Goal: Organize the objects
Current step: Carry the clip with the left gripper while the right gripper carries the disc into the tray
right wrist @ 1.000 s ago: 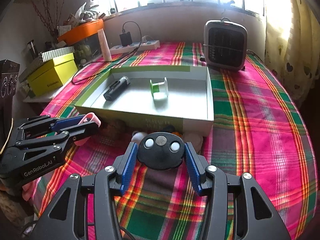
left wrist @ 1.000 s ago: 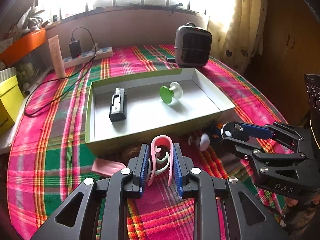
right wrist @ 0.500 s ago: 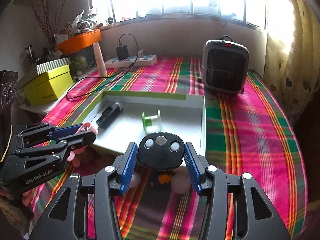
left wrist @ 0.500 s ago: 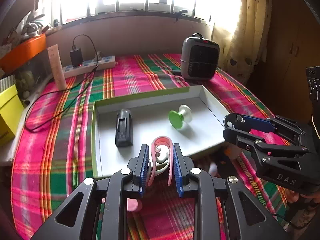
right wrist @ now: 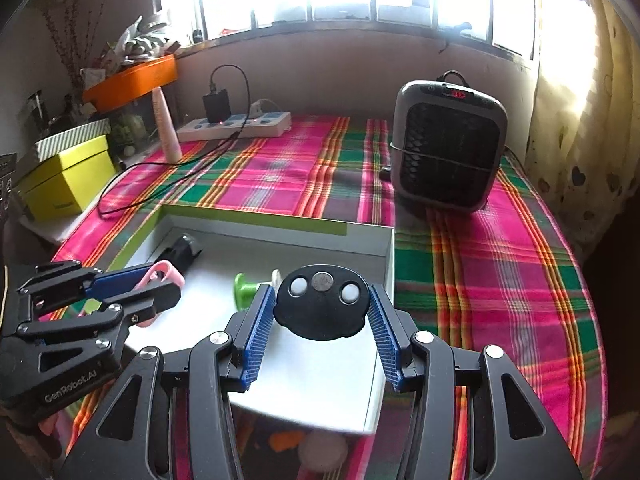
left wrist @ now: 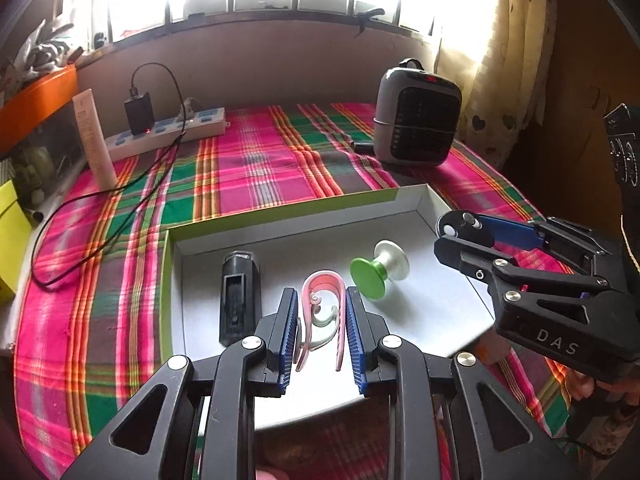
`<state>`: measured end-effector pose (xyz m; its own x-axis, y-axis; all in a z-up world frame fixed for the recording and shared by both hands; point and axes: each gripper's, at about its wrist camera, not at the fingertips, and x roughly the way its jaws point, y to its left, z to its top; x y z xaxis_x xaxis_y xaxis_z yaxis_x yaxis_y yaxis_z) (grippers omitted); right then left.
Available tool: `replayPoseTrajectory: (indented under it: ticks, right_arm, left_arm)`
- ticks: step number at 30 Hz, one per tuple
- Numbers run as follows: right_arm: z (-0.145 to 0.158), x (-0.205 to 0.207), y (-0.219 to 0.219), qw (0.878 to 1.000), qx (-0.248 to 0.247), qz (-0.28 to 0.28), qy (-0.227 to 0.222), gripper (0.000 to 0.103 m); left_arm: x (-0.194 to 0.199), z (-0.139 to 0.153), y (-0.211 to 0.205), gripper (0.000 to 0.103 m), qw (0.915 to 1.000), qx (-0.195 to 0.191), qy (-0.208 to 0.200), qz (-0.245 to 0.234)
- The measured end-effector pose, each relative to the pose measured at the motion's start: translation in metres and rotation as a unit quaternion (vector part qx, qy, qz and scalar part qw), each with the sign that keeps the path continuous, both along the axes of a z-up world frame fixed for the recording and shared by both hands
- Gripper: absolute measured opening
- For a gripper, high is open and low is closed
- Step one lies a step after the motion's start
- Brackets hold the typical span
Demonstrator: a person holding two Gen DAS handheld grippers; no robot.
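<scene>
Left gripper point(left wrist: 320, 320) clamped on pink clip point(left wrist: 322, 300), right gripper point(right wrist: 320, 320) clamped on black disc point(right wrist: 320, 304), both above the tray point(left wrist: 280, 216) already holding black case point(left wrist: 239, 296) and green spool point(left wrist: 374, 270); two releases pending; more items, partly hidden, left on worktop point(right wrist: 500, 280).

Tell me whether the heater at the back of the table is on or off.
On. The heater shows a lit red readout on its top panel in the right wrist view. Whether it is blowing heat cannot be told.
</scene>
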<state>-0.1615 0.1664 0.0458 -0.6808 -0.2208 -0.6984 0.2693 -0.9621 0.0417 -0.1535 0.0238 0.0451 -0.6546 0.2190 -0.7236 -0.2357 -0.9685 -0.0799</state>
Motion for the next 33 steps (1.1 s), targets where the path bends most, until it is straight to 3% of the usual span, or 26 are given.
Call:
replayPoseTrajectory:
  ticks: [16,33]
  right_arm:
    - [-0.018,-0.045,-0.008,0.999,0.003,0.012,-0.035,0.049]
    - [-0.026,-0.055,-0.009,0.999,0.005,0.016,-0.045,0.049]
  left_arm:
    - [-0.036,-0.017,0.005,0.022,0.9996,-0.011,-0.027,0.002]
    - [-0.044,-0.028,0.004,0.022,0.9989,-0.011,-0.045,0.005]
